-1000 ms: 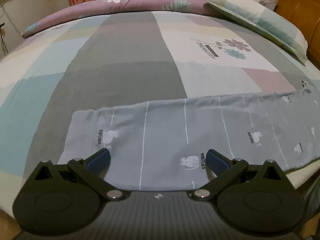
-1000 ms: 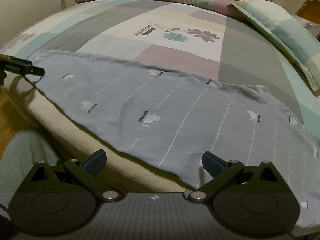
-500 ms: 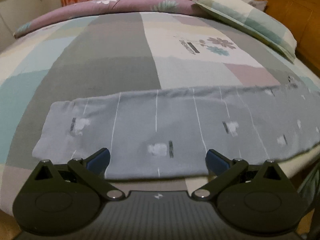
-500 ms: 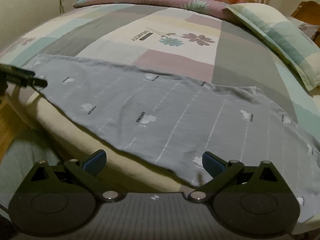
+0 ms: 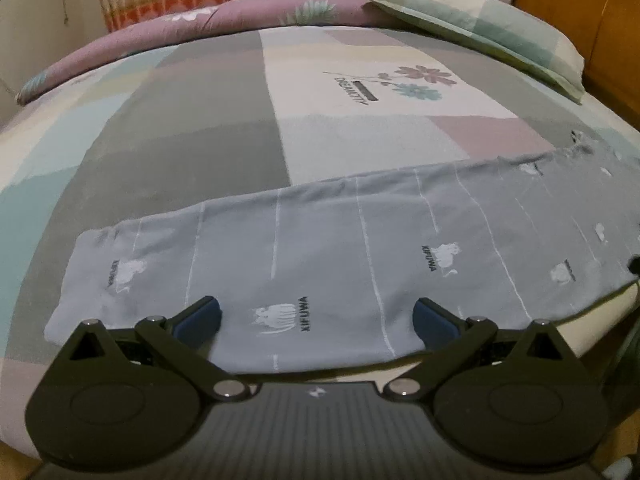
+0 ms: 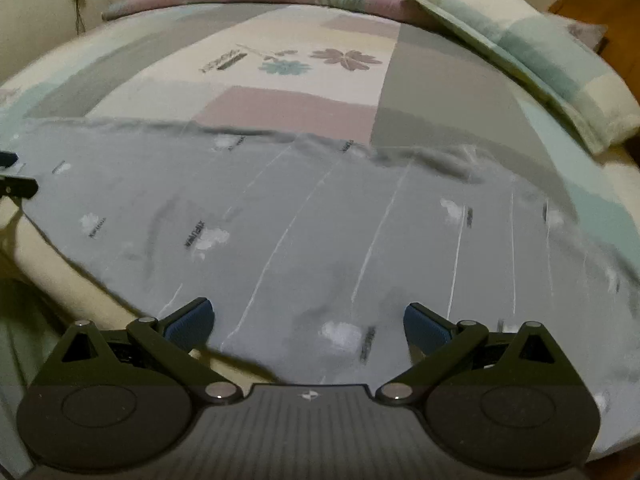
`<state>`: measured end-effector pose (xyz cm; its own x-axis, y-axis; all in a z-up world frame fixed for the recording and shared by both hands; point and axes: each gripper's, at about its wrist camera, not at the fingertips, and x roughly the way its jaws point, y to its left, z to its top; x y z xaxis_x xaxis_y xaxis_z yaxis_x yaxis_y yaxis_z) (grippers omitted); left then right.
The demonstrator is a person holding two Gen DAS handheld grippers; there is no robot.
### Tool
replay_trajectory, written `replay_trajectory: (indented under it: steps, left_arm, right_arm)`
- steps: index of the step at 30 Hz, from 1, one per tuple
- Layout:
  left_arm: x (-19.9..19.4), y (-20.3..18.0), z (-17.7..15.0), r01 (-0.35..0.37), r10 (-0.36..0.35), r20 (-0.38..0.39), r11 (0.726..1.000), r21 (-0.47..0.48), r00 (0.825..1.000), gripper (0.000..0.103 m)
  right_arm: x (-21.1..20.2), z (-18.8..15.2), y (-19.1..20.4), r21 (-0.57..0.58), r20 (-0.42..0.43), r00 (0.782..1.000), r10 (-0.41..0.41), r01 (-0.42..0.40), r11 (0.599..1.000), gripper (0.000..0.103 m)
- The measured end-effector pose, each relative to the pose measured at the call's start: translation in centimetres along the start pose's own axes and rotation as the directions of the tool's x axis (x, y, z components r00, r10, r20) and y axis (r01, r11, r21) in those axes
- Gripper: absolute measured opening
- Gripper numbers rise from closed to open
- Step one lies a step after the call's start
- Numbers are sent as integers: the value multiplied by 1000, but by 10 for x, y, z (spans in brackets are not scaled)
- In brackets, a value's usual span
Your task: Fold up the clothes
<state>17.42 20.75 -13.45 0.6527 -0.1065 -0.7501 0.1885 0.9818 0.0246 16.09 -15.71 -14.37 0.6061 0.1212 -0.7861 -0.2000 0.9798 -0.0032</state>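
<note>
A grey garment with thin white stripes and small white animal prints lies flat along the near edge of the bed, folded into a long band. My left gripper hovers open over its left end, blue pads apart, nothing between them. In the right wrist view the same garment spreads wider, rumpled along its far edge. My right gripper stands open just above the cloth's near edge. The tip of the left gripper shows at the far left of that view.
The bed carries a patchwork sheet of grey, teal, cream and pink. A checked pillow lies at the far right by a wooden headboard. A rolled purple quilt lines the far side under a curtain.
Both grippers have moved forward over the garment's near edge. The right view has swung right and closer to the cloth. The garment lies as before.
</note>
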Motion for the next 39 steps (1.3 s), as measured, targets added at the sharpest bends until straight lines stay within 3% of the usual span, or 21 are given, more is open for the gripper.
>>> replay_trajectory:
  steps: [3,6,9,13,18,24,27,32,37,39]
  left_arm:
    - [-3,5,4,-35,35,-17,999,-9,999,102]
    - [-7,9,6,-44,44,-9,999,-21,999,102]
    - [-15,19,7,-8,9,10,994,-112,1000,102]
    - [-35,43,1,81,-63,71,954,-288,995,102]
    - [-60,65,-13,101,-61,113,913,-394,992,102]
    - [-71,94,-29,142,-79,140,840,-524,987,102]
    - [-62,108,-35,196,-139,141,784,-589,980,102]
    - [-42,126,-47,211,-180,118,698,-684,977,102]
    - [-36,129,-34,199,-201,73,727,-657,977,102]
    - [-38,132,-32,193,-200,66,722,-664,978,102]
  right_arm:
    - [-8,-6,-11,-6,-15,1000,-17,17,1000,103]
    - [-20,-8,-29,64,18,1000,-19,18,998,103]
    - [-25,-8,-43,128,33,999,-40,36,991,103]
    - [-27,-13,-52,172,44,999,-32,24,985,103]
    - [-28,-16,-48,171,60,998,8,-18,985,103]
    - [-28,-6,-25,91,71,995,75,-81,993,103]
    - [-28,1,-7,35,65,993,100,-103,994,103]
    - [-27,13,25,-75,46,990,134,-131,989,103]
    - [-19,33,70,-228,25,987,161,-151,962,103]
    - [-16,45,93,-298,30,981,190,-172,939,103]
